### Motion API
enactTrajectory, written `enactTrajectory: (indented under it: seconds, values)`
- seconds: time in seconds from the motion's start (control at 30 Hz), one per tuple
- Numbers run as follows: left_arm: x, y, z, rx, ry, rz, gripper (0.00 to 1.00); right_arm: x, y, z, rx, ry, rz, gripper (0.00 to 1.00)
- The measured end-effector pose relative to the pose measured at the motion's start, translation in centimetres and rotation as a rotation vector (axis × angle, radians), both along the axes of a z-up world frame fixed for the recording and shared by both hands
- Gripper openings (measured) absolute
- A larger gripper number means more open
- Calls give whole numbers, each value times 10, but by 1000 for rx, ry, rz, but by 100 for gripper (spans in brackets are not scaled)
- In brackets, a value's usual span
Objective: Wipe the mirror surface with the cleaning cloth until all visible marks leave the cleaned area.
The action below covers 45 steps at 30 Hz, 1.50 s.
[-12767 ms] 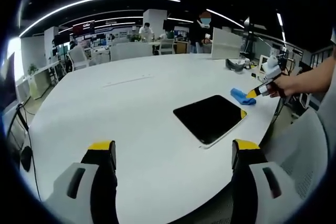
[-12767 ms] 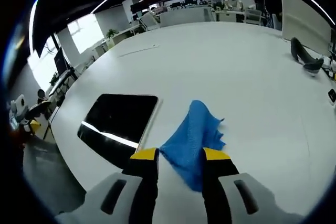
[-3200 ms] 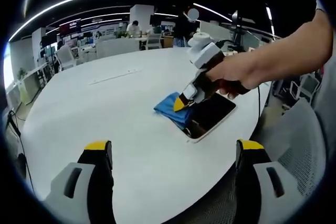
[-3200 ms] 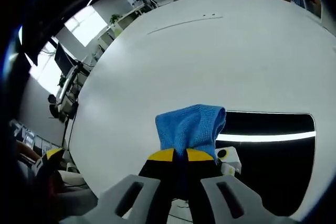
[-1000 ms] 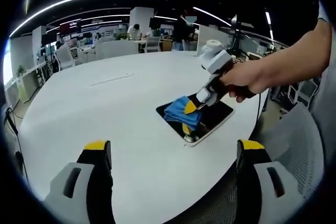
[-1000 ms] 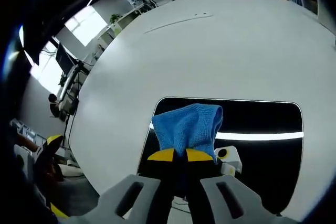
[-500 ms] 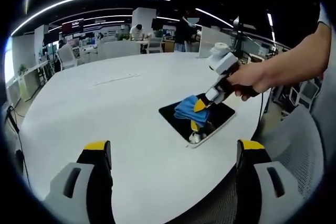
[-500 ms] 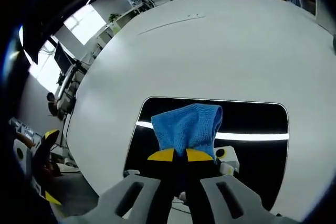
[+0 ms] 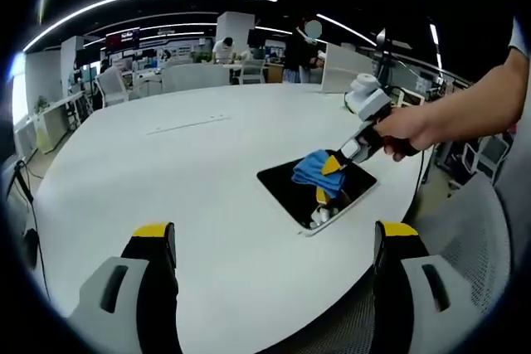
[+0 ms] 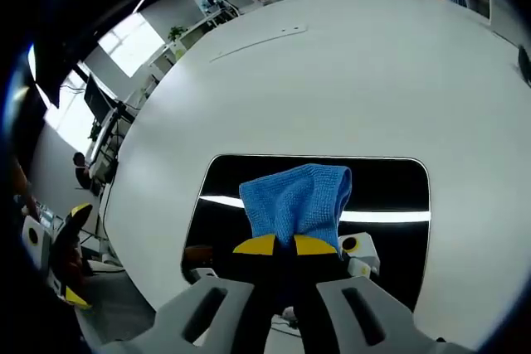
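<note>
A dark rectangular mirror (image 9: 292, 186) (image 10: 387, 192) lies flat near the front right edge of the white table (image 9: 166, 172). My right gripper (image 10: 282, 245) is shut on a blue cleaning cloth (image 10: 296, 196), which presses on the middle of the mirror. In the left gripper view that right gripper (image 9: 333, 163), held by a hand (image 9: 408, 128), comes in from the right with the cloth (image 9: 311, 166) on the mirror. My left gripper (image 9: 274, 235) stands open and empty, well short of the mirror.
The big white round table (image 10: 332, 72) stretches far behind the mirror. A grey mesh chair (image 9: 477, 246) stands at the right by the table edge. Desks, chairs and people (image 9: 222, 49) are in the far office. A person's arm (image 9: 481, 105) reaches in from the right.
The right gripper with the cloth has slid further right across the mirror, from its left end to its middle. The left gripper has stayed open and still.
</note>
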State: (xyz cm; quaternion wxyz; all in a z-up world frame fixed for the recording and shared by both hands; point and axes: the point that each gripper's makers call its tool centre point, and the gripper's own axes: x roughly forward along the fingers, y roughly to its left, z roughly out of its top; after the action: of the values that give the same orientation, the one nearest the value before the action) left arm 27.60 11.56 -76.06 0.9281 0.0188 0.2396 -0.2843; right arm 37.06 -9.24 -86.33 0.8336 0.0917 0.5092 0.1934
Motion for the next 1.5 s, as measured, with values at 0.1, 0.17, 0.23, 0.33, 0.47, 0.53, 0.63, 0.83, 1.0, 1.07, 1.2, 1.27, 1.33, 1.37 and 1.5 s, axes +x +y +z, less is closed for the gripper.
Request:
enactTrajectory:
  seconds: [0.1,0.17,0.23,0.33,0.47,0.53,0.63,0.83,1.0,1.07,1.2,1.27,1.33,1.37,1.5]
  values:
    - [0,-2,0,-9,6,-1,99,0,-7,0,-3,0,-2,0]
    - [-2,-8,0,-28,9,-23,99,1,-12,0,-5,0,-7,0]
    - [-3,-11,-1,-34,20,-29,99,2,-17,0,-8,-1,-9,0]
    - [-4,-14,-3,-44,37,-35,99,2,-22,0,-8,0,-13,0]
    - [-5,-17,0,-52,19,-39,99,1,-31,0,-15,-1,-20,0]
    - [-4,-17,4,-45,-7,-41,99,0,-35,0,-14,0,-26,0]
    - [-4,-19,5,-60,0,-43,99,-1,-41,0,-17,3,-30,0]
    - [-6,-17,7,-71,-1,-44,99,-1,-49,-2,-25,2,-23,0]
    - [-5,-14,14,-107,-12,-35,99,-2,-55,-2,-31,2,-24,0]
    - [-6,-13,15,-128,-4,-32,99,-3,-56,-2,-31,3,-26,0]
    - [-5,-13,15,-126,-13,-30,99,-5,-61,-2,-41,-1,-26,0]
    - [-6,-13,16,-123,-15,-34,99,-7,-65,-2,-39,0,-34,0]
    - [-6,-13,17,-124,-22,-33,99,-6,-67,-3,-40,0,-37,0]
    - [-5,-13,18,-126,-24,-32,99,-5,-69,-4,-43,0,-36,0]
    - [-4,-12,18,-126,-30,-30,99,-6,-74,-3,-50,-2,-41,0]
